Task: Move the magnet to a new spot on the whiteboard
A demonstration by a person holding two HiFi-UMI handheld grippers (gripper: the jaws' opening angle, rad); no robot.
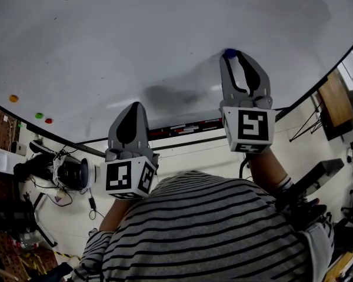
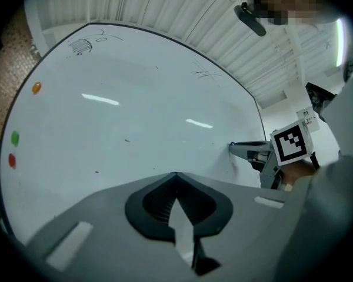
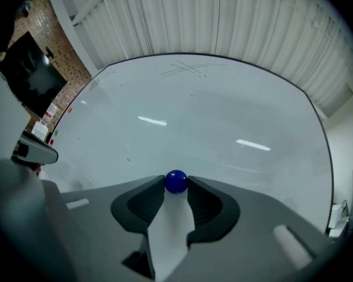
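Whiteboard (image 1: 135, 40) ahead of both jaw pairs, pale and mostly bare, faint scribbles (image 3: 185, 69) far beyond the tips. Right gripper (image 1: 233, 56) up against it, jaws narrow, closed on the blue magnet (image 3: 176, 181) at the very tips, nothing deeper in the throat. From the left gripper view, tips at the board face or just off it (cannot tell which). Left gripper (image 2: 176, 175) lower, jaws fully together, nothing between them, tips near the board and well apart from the blue magnet. Smallest bits, far off to the left of the left jaws: orange magnet (image 1: 13, 98), green magnet (image 1: 39, 115), red magnet (image 1: 49, 121).

Fits either a lift off an old spot or a set-down at a new one; not settled by these views.

Risks, as judged:
- Round magnet held only by the tip edges, so little contact. Could squirt out forward or sideways under extra squeeze or twist.
- Could get yanked out of the jaws by the board's pull if tilted.
- If released while off the surface, likely drop and roll out of reach.
- If dragged rather than lifted, possible slip inside the grip and a scuff on the board.
- Left jaws closed, so no ready catch.
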